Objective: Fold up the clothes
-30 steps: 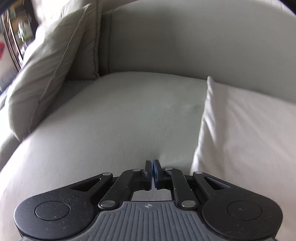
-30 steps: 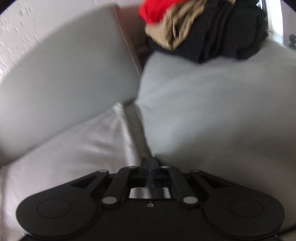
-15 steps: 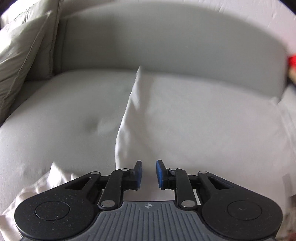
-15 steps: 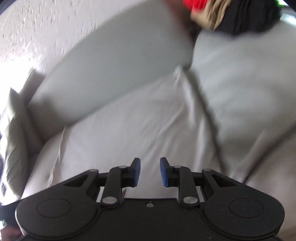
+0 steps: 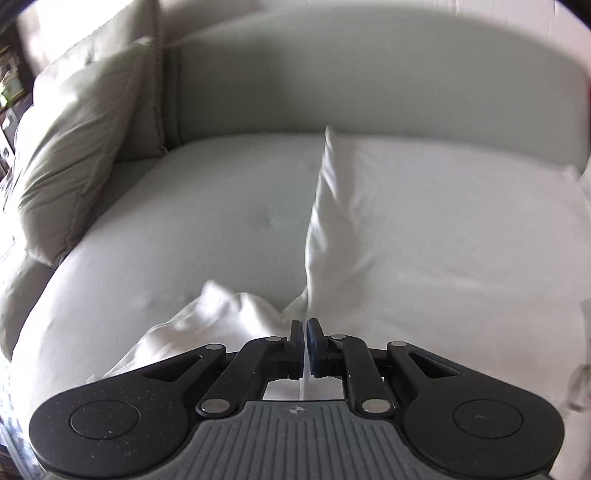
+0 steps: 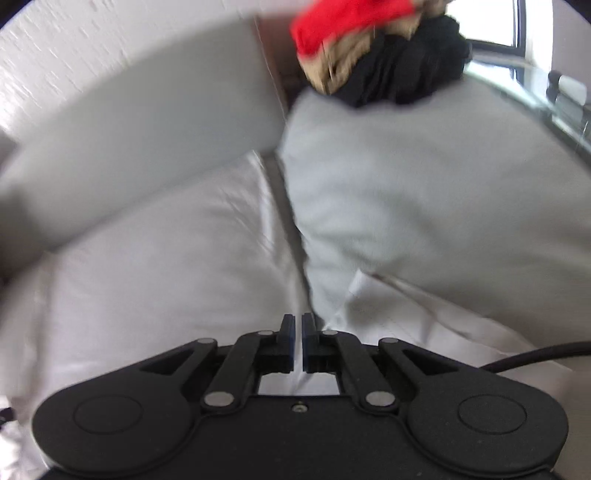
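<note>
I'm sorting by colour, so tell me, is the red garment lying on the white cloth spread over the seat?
No, the red garment sits in a pile with tan and black clothes atop the grey cushion, apart from the white cloth.

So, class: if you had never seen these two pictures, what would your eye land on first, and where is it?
Probably the bright red garment at the top of the right wrist view, heaped with tan and black clothes on a grey cushion. Next, the white cloth spread across the sofa seat in the left wrist view, one edge standing up as a ridge towards the left gripper, whose jaws are closing on it.
</note>
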A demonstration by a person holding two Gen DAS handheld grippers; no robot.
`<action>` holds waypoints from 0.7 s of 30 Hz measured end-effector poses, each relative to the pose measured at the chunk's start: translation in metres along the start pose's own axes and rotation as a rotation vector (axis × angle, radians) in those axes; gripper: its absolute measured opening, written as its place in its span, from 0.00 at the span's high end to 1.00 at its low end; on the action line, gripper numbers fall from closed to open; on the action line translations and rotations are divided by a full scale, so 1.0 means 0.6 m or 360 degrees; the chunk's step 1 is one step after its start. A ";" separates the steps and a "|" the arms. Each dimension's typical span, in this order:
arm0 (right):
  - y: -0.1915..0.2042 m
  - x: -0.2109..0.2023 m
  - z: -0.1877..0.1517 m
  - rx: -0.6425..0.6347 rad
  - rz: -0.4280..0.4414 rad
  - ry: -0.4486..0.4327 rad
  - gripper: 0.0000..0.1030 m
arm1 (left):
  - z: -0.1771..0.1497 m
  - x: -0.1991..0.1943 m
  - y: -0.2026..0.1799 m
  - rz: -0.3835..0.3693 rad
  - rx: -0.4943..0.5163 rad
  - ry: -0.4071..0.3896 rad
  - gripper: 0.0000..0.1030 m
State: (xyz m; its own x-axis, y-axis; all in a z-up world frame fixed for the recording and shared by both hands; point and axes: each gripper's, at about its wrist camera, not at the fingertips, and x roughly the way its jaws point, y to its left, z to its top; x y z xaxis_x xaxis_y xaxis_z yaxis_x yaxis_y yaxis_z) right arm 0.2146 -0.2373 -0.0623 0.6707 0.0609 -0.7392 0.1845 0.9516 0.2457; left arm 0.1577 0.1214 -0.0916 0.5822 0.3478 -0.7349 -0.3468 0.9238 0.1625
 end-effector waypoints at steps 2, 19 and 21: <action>-0.010 -0.062 -0.004 -0.0007 0.0077 -0.0051 0.95 | -0.006 -0.055 0.024 -0.0031 -0.0042 -0.0070 0.87; -0.041 -0.093 -0.150 0.0019 0.0312 0.0258 0.79 | -0.108 -0.143 -0.044 -0.0283 0.0096 0.0129 0.78; -0.021 -0.071 -0.172 -0.0062 0.0314 0.0286 0.79 | -0.126 -0.135 -0.067 -0.0289 0.0153 0.0154 0.78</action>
State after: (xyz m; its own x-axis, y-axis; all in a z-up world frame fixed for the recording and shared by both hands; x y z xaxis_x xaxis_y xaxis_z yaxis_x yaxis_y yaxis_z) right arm 0.1094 -0.2206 -0.0986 0.5522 0.2955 -0.7796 0.0326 0.9267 0.3743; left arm 0.0691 0.0437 -0.0884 0.5537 0.1617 -0.8169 -0.1681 0.9825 0.0805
